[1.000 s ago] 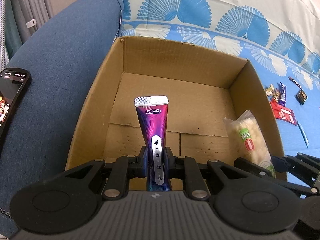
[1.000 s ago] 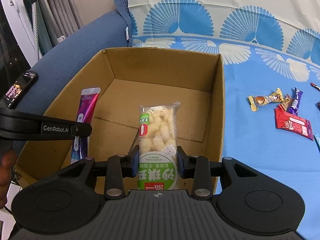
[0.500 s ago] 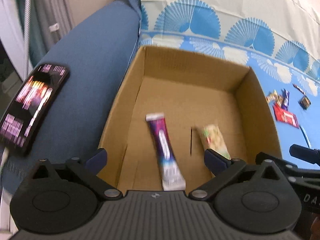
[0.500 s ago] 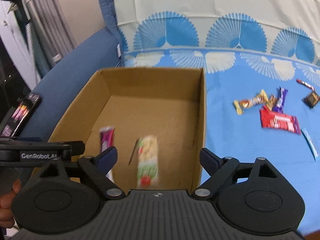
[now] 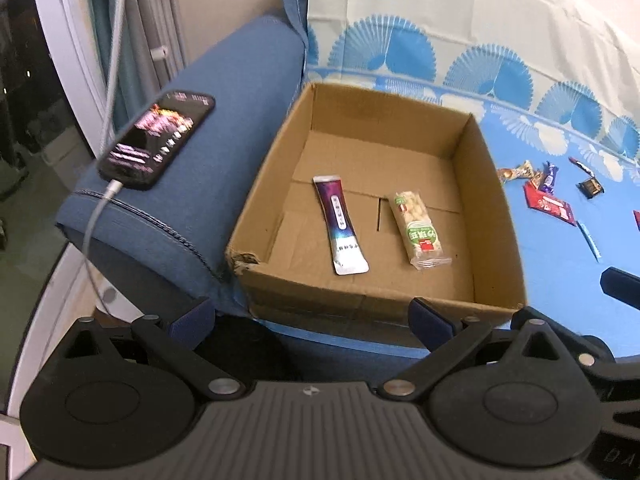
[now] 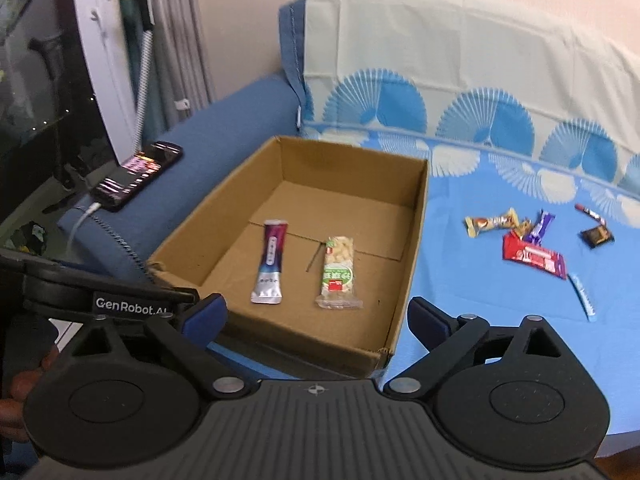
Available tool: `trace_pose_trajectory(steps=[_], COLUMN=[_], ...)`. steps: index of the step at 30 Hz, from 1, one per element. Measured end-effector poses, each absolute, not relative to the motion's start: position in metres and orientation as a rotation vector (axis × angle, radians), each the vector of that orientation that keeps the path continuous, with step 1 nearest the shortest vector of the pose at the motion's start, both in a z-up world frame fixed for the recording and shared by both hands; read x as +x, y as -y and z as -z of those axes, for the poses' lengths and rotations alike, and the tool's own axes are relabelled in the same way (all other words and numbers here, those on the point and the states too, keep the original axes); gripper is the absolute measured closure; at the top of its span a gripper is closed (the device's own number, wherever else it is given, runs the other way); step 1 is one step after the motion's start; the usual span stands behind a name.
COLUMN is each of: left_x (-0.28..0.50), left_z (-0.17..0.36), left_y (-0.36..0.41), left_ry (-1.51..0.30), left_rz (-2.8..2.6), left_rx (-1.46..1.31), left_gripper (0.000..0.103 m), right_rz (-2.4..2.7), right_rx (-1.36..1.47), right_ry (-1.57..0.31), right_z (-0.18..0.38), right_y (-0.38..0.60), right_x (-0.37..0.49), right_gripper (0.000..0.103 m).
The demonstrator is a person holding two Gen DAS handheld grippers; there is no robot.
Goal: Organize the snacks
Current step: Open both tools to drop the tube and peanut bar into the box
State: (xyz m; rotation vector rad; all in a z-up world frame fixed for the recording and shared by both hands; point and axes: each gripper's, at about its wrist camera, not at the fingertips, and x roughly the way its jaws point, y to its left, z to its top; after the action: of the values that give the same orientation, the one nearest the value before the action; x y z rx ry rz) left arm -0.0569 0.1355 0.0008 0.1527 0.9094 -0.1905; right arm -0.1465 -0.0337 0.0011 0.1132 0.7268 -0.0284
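Observation:
An open cardboard box (image 5: 256, 200) stands on the sofa seat. Flat on its floor lie a purple sachet (image 5: 340, 224) and, to its right, a clear pack of puffed snacks (image 5: 418, 228). My left gripper (image 5: 312, 322) hangs open above the box's near wall, nothing between its fingers. In the right wrist view the sachet (image 6: 272, 260) and the puffed pack (image 6: 338, 268) rest side by side in the box (image 6: 416, 240). My right gripper (image 6: 316, 316) is high over the near rim, its jaws still opening and empty. Several loose wrapped snacks (image 6: 534, 258) lie on the blue sheet to the right.
A lit phone (image 5: 158, 138) on a charging cable rests on the blue sofa armrest (image 5: 240, 80) left of the box. A fan-patterned sheet (image 6: 480, 312) covers the seat and backrest. A hand (image 6: 20, 388) holds the left gripper's body at the lower left.
Both grippers opened and let go of their packs, which dropped flat onto the box floor. Both grippers then drew back and up, away from the box.

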Motion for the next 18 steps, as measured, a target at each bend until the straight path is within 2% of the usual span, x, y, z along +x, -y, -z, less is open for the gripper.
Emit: trace_pose_trajectory(steps=[5, 18], left_x=[-0.083, -0.120], left_z=[-0.018, -0.037], left_y=[-0.134, -0.129], left_ry=[-0.866, -0.813], left_rz=[0.188, 0.205], left_rx=[0.155, 0.177], left_gripper=[0.000, 0.000], right_rz=[0.036, 0.071], right_rx=[0.109, 0.120], right_ry=[-0.675, -0.597], right_z=[-0.014, -0.029], right_y=[0.034, 0.034], right_x=[-0.171, -0.215], right_gripper=[0.001, 0.001])
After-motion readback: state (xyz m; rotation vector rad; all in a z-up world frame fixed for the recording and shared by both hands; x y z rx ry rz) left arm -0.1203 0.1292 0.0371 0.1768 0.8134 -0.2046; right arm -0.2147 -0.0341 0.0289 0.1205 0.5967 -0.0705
